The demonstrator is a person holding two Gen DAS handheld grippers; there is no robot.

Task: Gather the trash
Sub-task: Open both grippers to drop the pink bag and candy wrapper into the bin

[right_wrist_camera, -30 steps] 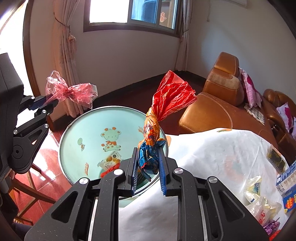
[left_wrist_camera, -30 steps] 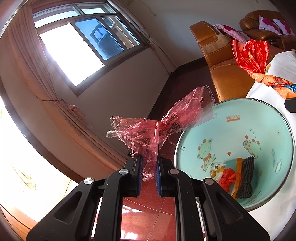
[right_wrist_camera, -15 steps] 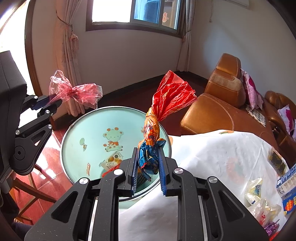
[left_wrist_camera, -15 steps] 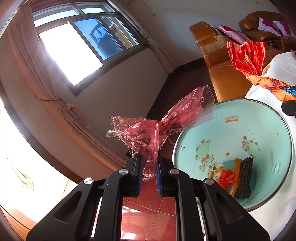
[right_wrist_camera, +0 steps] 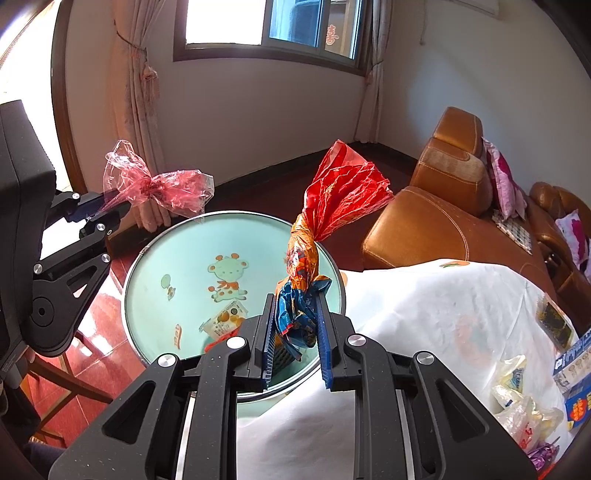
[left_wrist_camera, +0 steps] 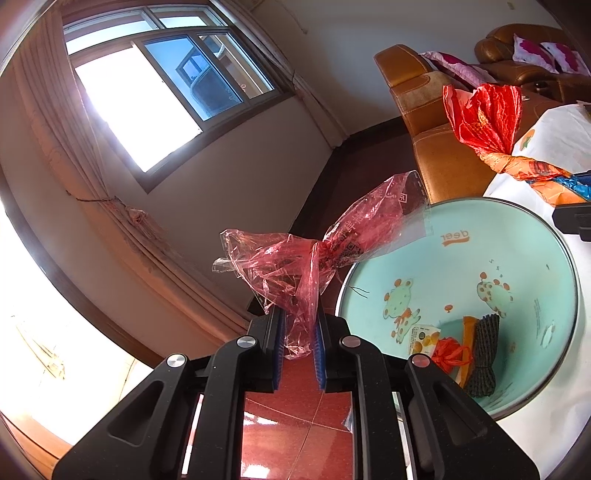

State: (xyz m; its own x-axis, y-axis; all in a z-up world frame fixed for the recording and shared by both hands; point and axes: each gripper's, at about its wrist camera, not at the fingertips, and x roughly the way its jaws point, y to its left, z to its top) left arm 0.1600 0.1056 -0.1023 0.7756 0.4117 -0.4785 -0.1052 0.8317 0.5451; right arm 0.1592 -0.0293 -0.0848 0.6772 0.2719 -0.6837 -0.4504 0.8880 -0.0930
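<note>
My left gripper [left_wrist_camera: 298, 345] is shut on a clear pink plastic wrapper [left_wrist_camera: 325, 254] and holds it in the air just left of a mint-green bin [left_wrist_camera: 554, 258]. The wrapper also shows in the right wrist view [right_wrist_camera: 159, 186]. My right gripper [right_wrist_camera: 295, 339] is shut on a twisted red, orange and blue snack bag [right_wrist_camera: 332, 199] held above the bin's [right_wrist_camera: 147, 258] near right rim. The bag shows in the left wrist view [left_wrist_camera: 484, 118]. In the bin lie a small carton [left_wrist_camera: 421, 338], a red wad [left_wrist_camera: 448, 354] and a dark bundle [left_wrist_camera: 484, 354].
A table with a white cloth [right_wrist_camera: 424, 314] stands right of the bin, with several wrappers and packets [right_wrist_camera: 524, 406] at its right end. A brown leather sofa [right_wrist_camera: 436, 221] is behind. Red tiled floor [left_wrist_camera: 295, 424] lies below, curtains and a window [right_wrist_camera: 273, 26] at the back.
Both grippers have drifted slightly with their loads. The right gripper has drawn back a little from the bin. The grips are unchanged.
</note>
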